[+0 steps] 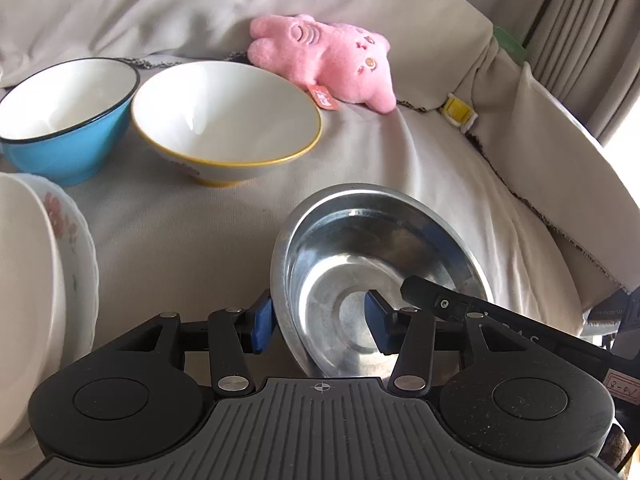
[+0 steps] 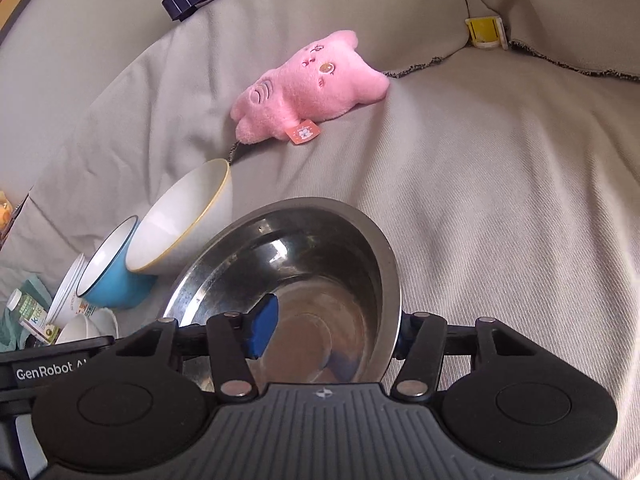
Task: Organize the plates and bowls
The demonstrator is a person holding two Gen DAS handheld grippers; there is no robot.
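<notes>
A steel bowl (image 1: 384, 264) (image 2: 304, 264) rests on the grey sofa cover between both grippers. My left gripper (image 1: 320, 322) stands open astride its left rim, one blue pad just outside the wall and the other inside, clear of the metal. My right gripper (image 2: 332, 334) is open astride the opposite rim, with one blue pad (image 2: 264, 330) inside and the other finger mostly hidden behind the wall. Its black finger (image 1: 440, 302) shows in the left wrist view. Further left sit a blue bowl (image 1: 68, 148) (image 2: 116, 288), a white yellow-rimmed bowl (image 1: 224, 120) (image 2: 184, 224) and stacked floral plates (image 1: 40, 280) (image 2: 68, 292).
A pink plush toy (image 1: 324, 60) (image 2: 308, 88) lies behind the bowls. A yellow object (image 1: 458, 110) (image 2: 484, 32) sits in the sofa's seam. Small white bowls (image 2: 88, 326) and a green carton (image 2: 32, 316) lie at the far left. Bare sofa cover (image 2: 500, 220) stretches to the right.
</notes>
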